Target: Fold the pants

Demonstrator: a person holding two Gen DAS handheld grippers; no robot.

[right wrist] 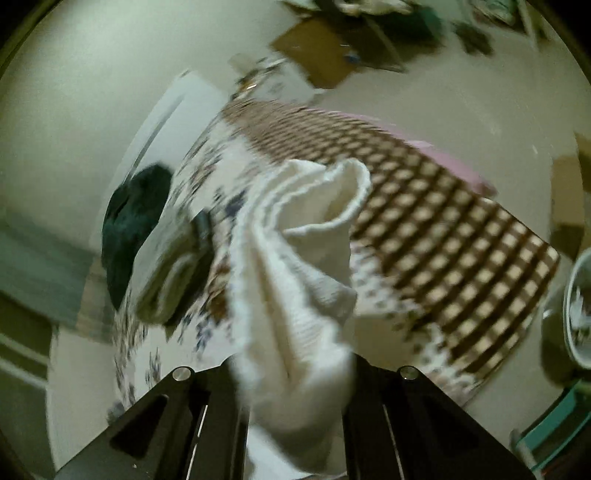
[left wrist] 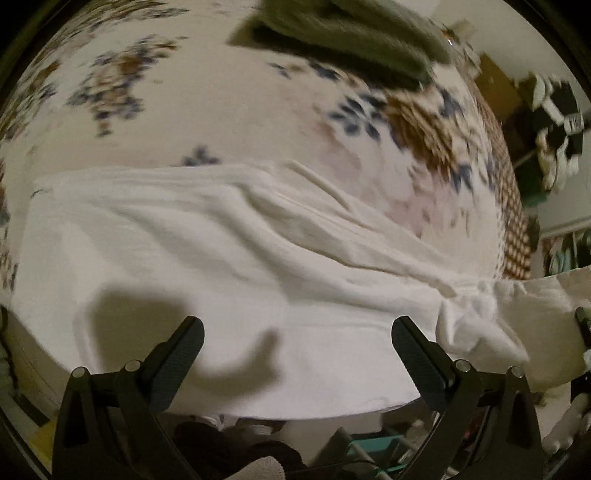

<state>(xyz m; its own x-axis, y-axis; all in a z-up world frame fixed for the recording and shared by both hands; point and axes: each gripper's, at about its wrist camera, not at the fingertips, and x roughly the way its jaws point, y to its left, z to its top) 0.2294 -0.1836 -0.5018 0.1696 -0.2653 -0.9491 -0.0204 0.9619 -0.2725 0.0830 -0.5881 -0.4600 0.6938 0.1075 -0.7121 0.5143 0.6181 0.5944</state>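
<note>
White pants (left wrist: 229, 258) lie spread across the floral bed sheet (left wrist: 207, 110), reaching the near edge of the bed. My left gripper (left wrist: 295, 332) is open and empty, its fingers (left wrist: 186, 343) hovering just above the pants' near part. In the right wrist view my right gripper (right wrist: 295, 369) is shut on a bunched end of the white pants (right wrist: 295, 266), lifted above the bed; the fabric hides its fingertips. That lifted end shows at the right edge of the left wrist view (left wrist: 480, 306).
An olive green garment (left wrist: 351, 33) lies at the far side of the bed. A brown checked blanket (right wrist: 424, 206) covers part of the bed. A dark green garment (right wrist: 133, 229) lies at the bed's edge. Clutter and boxes (right wrist: 317, 48) sit on the floor.
</note>
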